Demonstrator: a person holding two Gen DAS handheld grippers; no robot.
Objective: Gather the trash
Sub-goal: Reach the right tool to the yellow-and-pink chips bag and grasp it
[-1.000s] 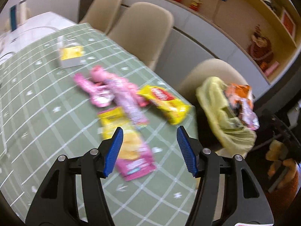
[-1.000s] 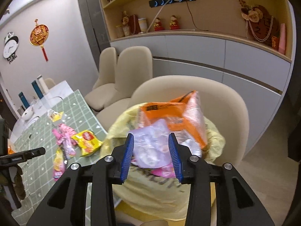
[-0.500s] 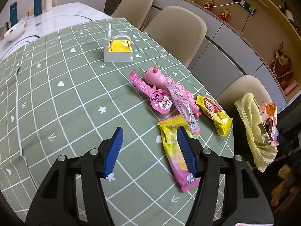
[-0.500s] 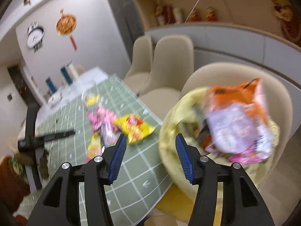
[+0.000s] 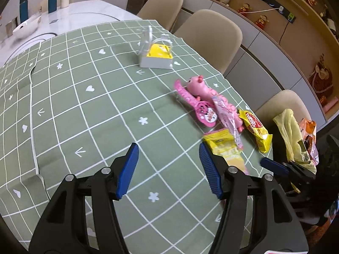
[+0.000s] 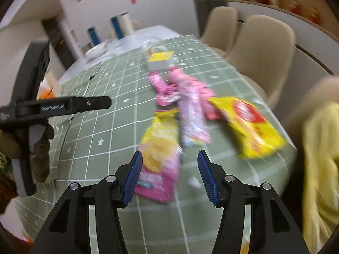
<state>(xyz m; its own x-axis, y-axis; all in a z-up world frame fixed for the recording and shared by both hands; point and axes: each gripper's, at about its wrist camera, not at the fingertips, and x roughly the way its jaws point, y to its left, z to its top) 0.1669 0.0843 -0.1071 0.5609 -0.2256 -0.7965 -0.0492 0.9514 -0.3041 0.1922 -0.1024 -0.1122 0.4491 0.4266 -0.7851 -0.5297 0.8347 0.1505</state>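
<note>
Right gripper point(image 6: 169, 173) gaping, empty, swung off the yellow trash bag point(image 6: 320, 169) toward the pink-and-yellow wrapper point(image 6: 159, 154) just ahead. Left gripper point(image 5: 168, 169) likewise wide, holding nothing, over the bench point(image 5: 95, 110). Farther: yellow snack packet point(image 6: 247, 124), pink wrappers point(image 6: 190, 110), awaiting collection.

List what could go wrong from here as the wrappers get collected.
1. The wrappers overlap: the pale pink wrapper lies across the yellow-pink packet, so a pinch may drag or flick a neighbour.
2. The yellow bag sits at the table edge; a nudge could push it off.
3. The right claw view is blurred, suggesting fast motion; it could overshoot the flat packet. The left claw is open nearby and might get in the way.
</note>
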